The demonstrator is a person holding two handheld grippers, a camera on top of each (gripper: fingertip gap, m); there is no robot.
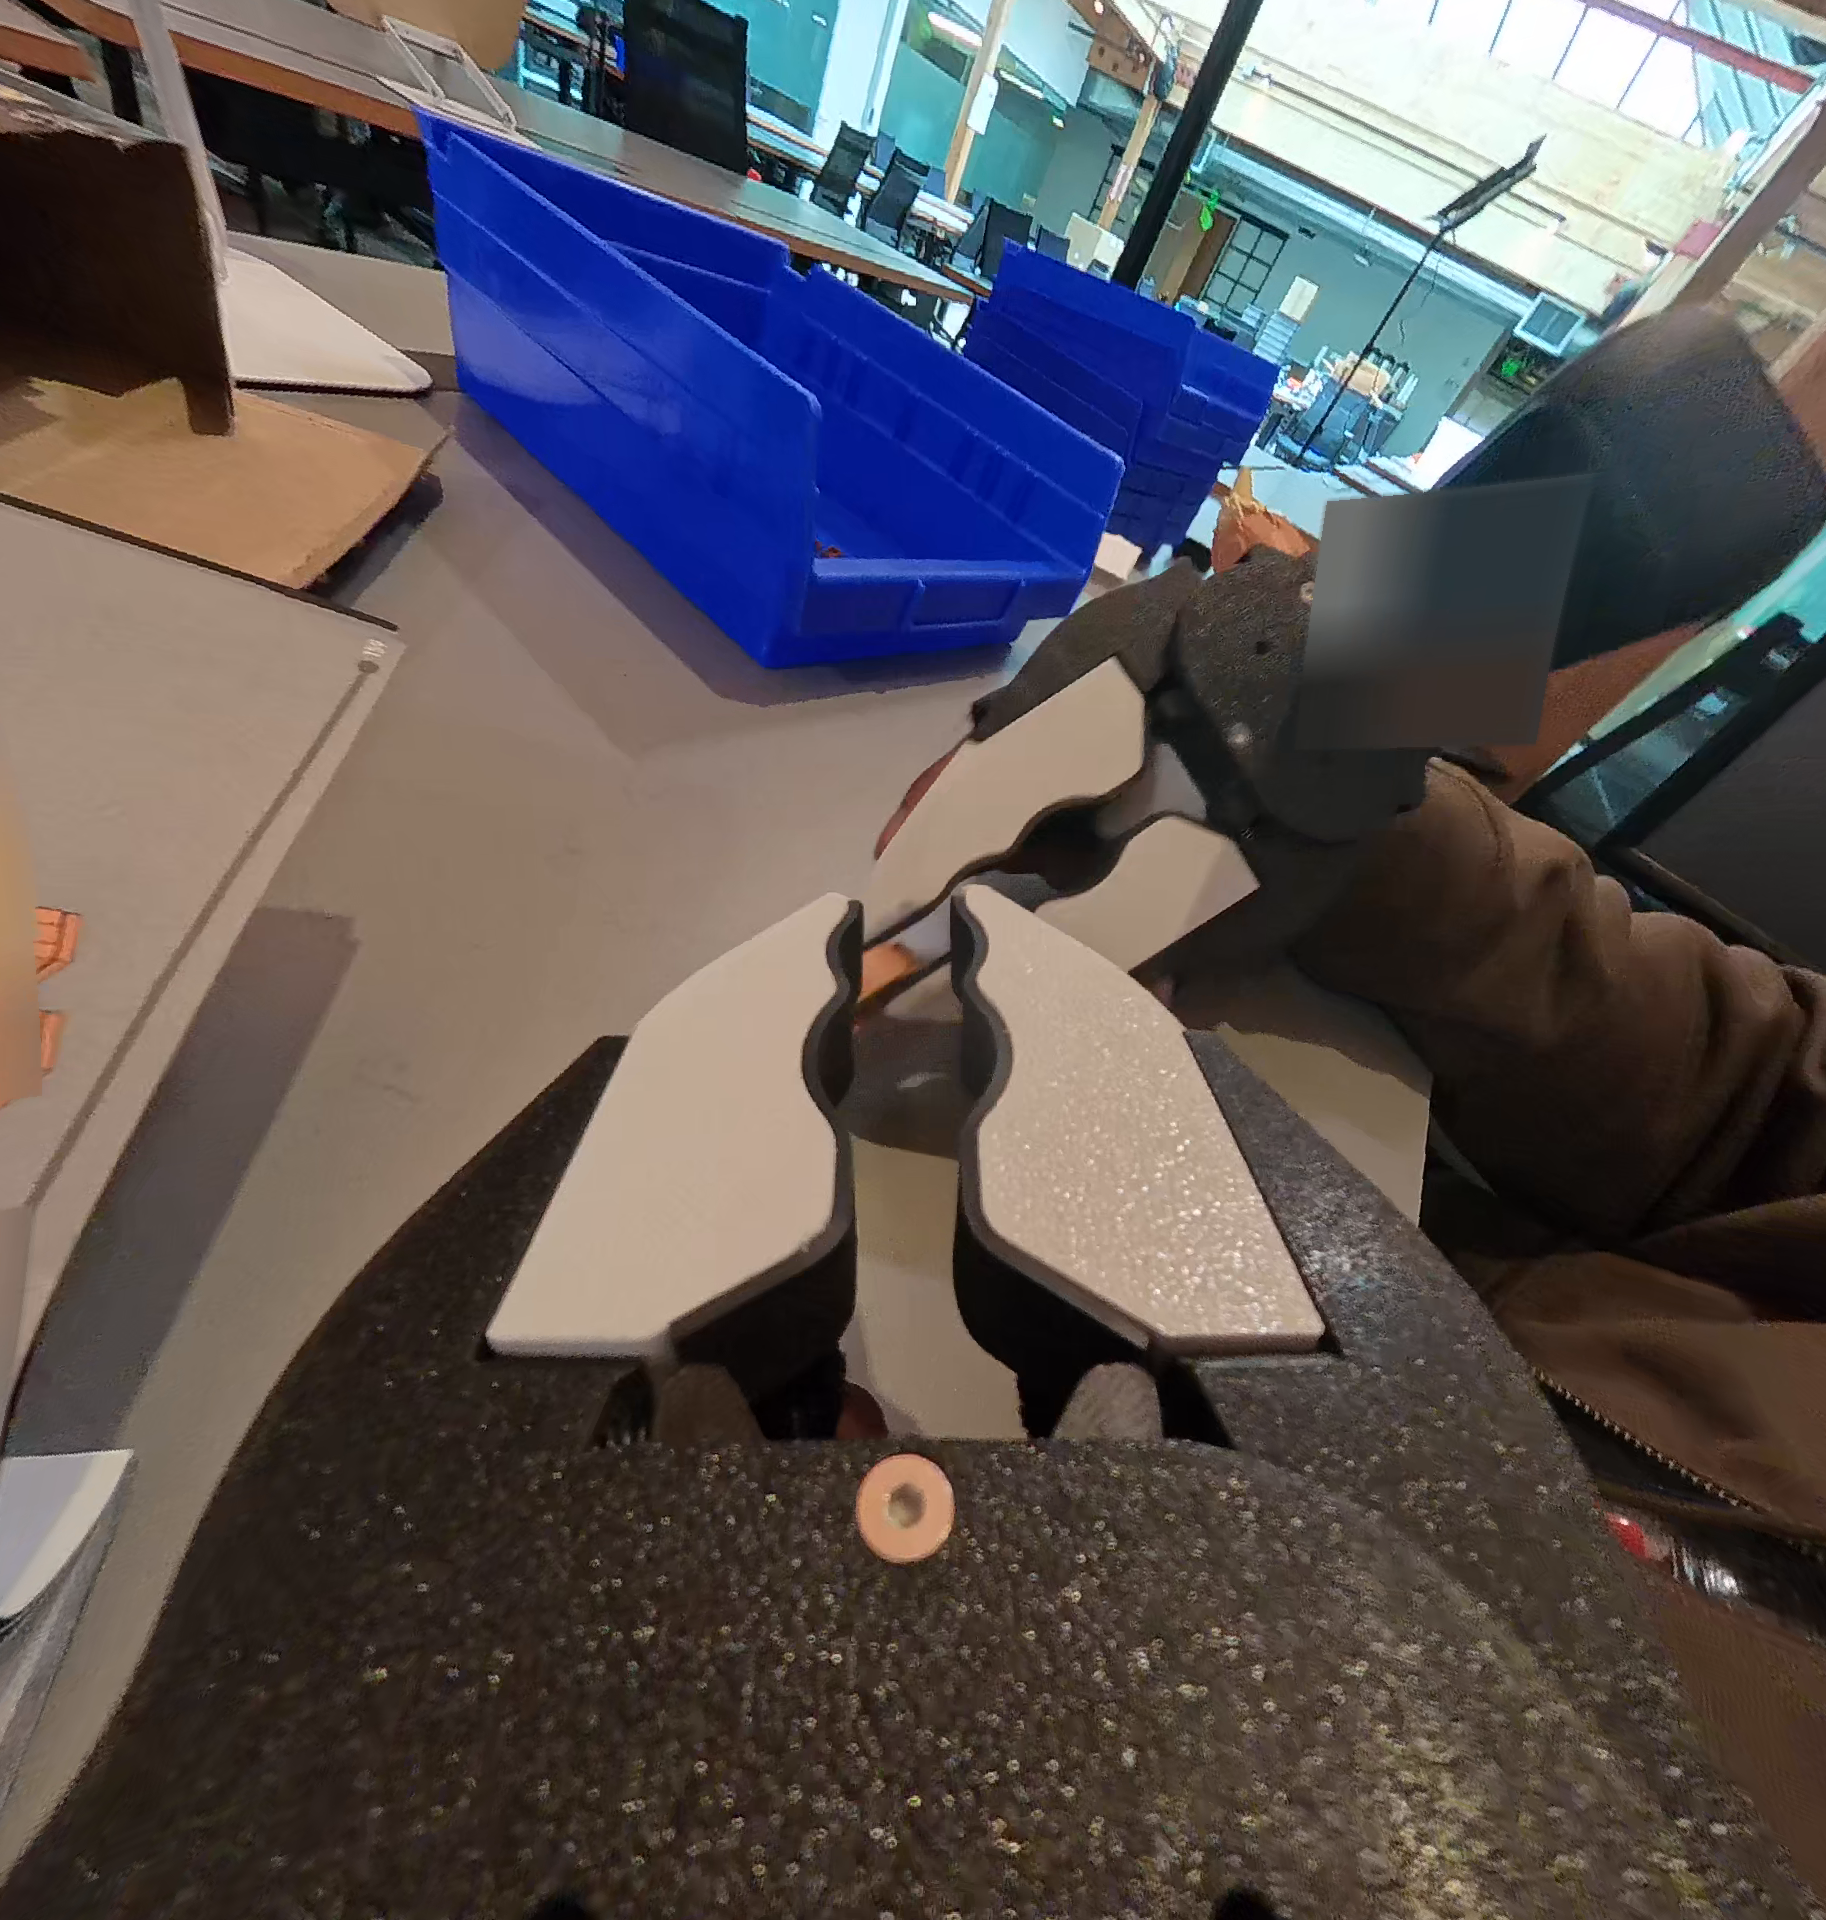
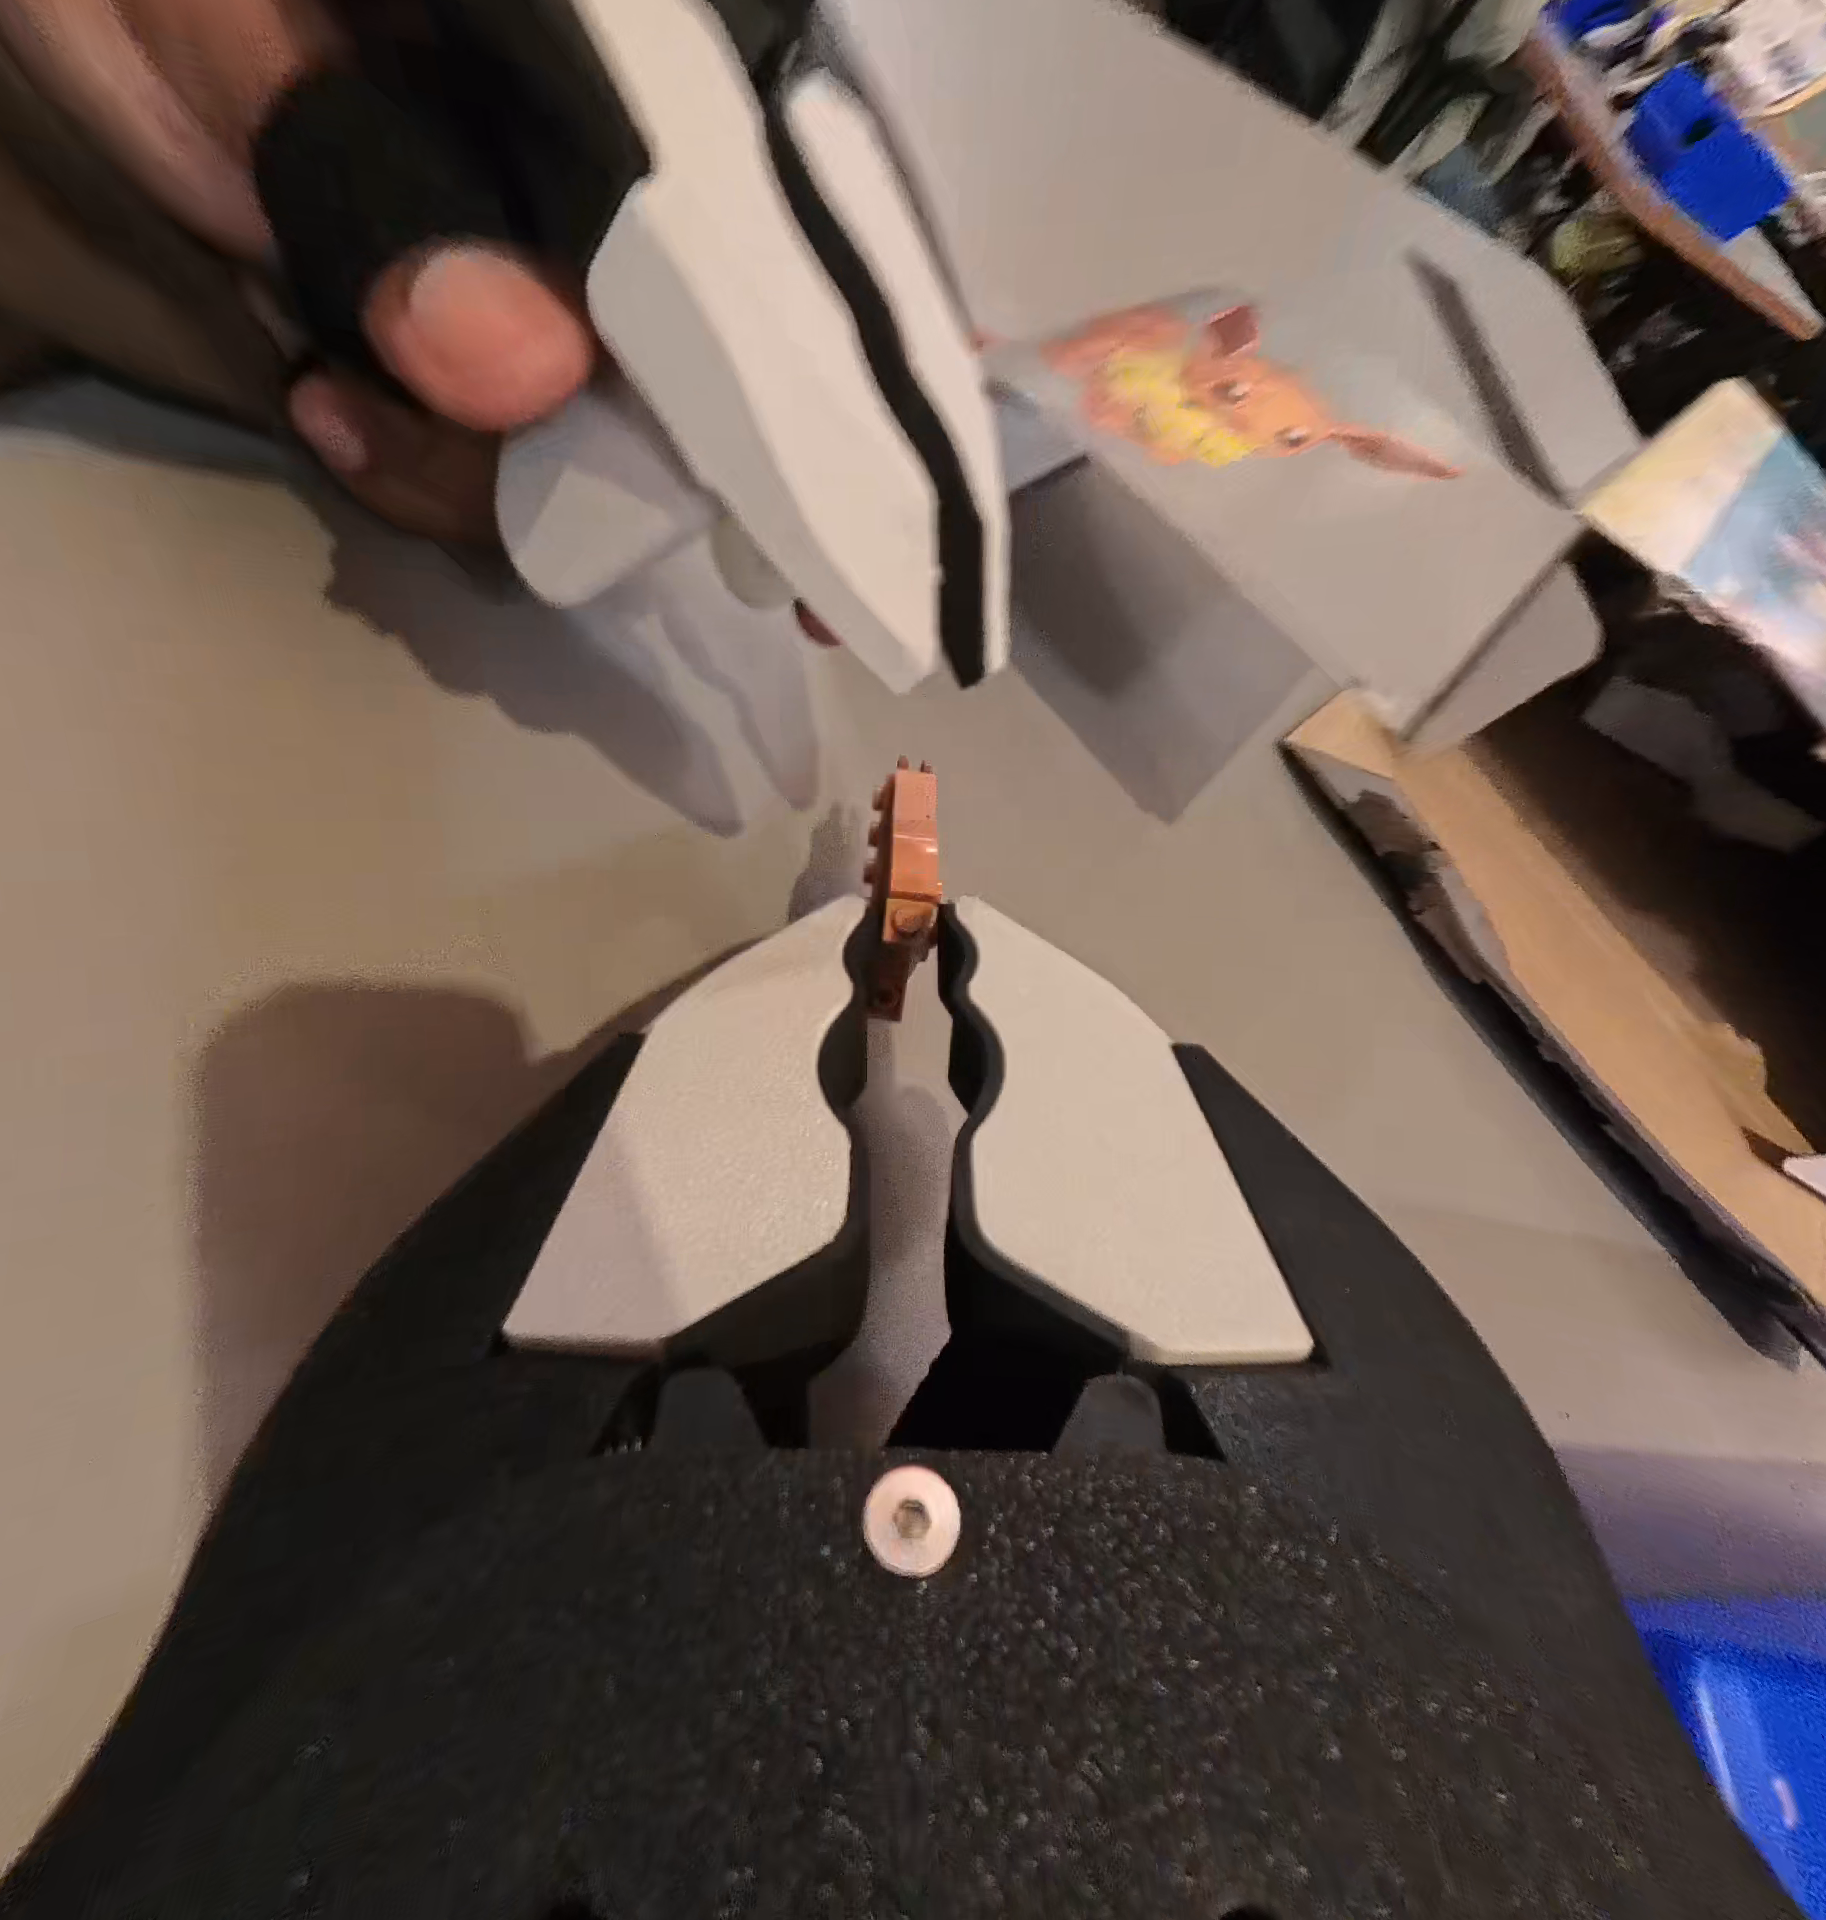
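Observation:
My right gripper (image 2: 904, 914) is shut on a small orange brick assembly (image 2: 911, 852). The piece stands upright between the pads, its studs face left, and it sticks out past the fingertips above the grey table (image 2: 265, 748). My left gripper (image 2: 950, 665) hangs just beyond the piece with its jaws a little apart and nothing between them; it does not touch the piece. In the left wrist view my left gripper (image 1: 904, 914) is open. The right gripper (image 1: 940, 904) reaches in from the right, and a bit of the orange piece (image 1: 883, 971) shows through the gap.
A blue bin (image 1: 784, 447) stands behind on the table, with a stack of blue bins (image 1: 1117, 374) farther right. A cardboard box (image 2: 1615, 935) lies at the right. A grey board with an orange figure picture (image 2: 1231, 384) is beyond it. Loose orange pieces (image 1: 57, 940) lie far left.

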